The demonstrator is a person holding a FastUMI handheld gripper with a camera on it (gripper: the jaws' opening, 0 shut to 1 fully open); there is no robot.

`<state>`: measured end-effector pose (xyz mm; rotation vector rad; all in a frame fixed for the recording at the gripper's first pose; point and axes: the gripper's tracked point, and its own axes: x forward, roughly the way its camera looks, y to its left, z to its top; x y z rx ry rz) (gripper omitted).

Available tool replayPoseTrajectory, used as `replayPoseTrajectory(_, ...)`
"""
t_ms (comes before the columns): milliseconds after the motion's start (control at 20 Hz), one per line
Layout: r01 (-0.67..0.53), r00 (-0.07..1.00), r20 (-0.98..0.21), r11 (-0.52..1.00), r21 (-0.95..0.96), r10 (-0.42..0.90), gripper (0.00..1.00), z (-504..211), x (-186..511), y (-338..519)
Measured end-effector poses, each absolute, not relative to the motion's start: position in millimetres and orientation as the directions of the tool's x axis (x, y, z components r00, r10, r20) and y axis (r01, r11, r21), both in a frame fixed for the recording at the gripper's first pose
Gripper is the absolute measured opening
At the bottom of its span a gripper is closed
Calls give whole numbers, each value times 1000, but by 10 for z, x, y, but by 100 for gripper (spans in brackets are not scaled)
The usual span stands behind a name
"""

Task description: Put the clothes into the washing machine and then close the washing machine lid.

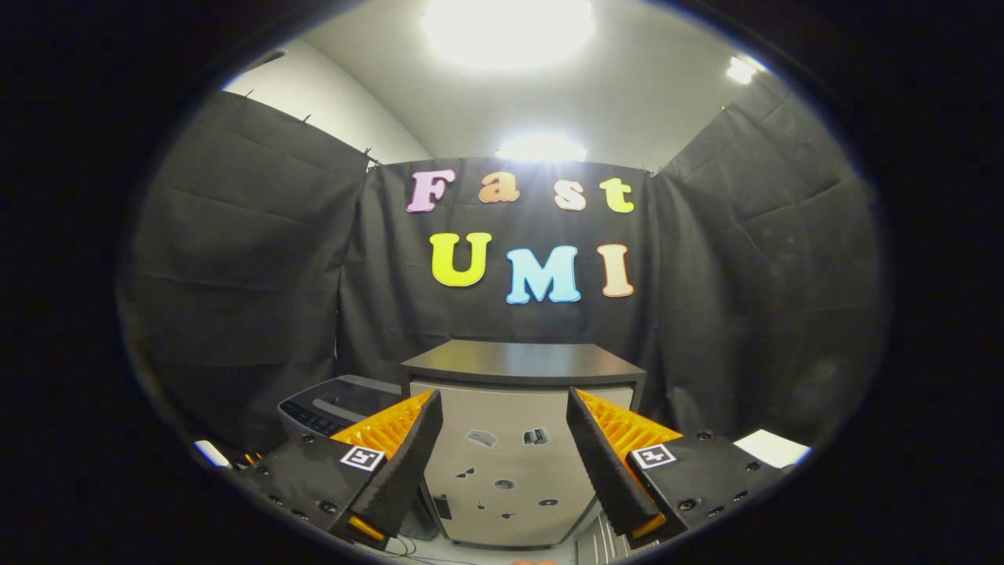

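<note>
Booth walled in black cloth (235, 259), pale ceiling with bright lamps at the top of the frame. Gripper view: a cabinet (522, 439) with a dark flat top stood low in the centre, against the back cloth; small dark stickers or marks dotted its pale front. The washer (333, 404) sat just left of the cabinet, lower left of the frame, partly hidden by the left finger; its dark control panel and grey top surface showed. Lid looked flat, probably down, but the angle was too shallow to be sure. No clothes could be made out, so whether they were already inside could not be told. The gripper (506, 463) was spread wide with nothing between the fingers, held level and aimed at the cabinet front, the washer off to its left. A raised, empty-handed pose like this would fit either a survey ahead of a reach or a withdrawal after the lid came down.
</note>
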<state>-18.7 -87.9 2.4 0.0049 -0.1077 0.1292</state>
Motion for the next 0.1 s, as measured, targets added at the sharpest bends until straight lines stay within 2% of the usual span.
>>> replayPoseTrajectory(100,-135,986,101,991,-6,135,98,9,-216,-851)
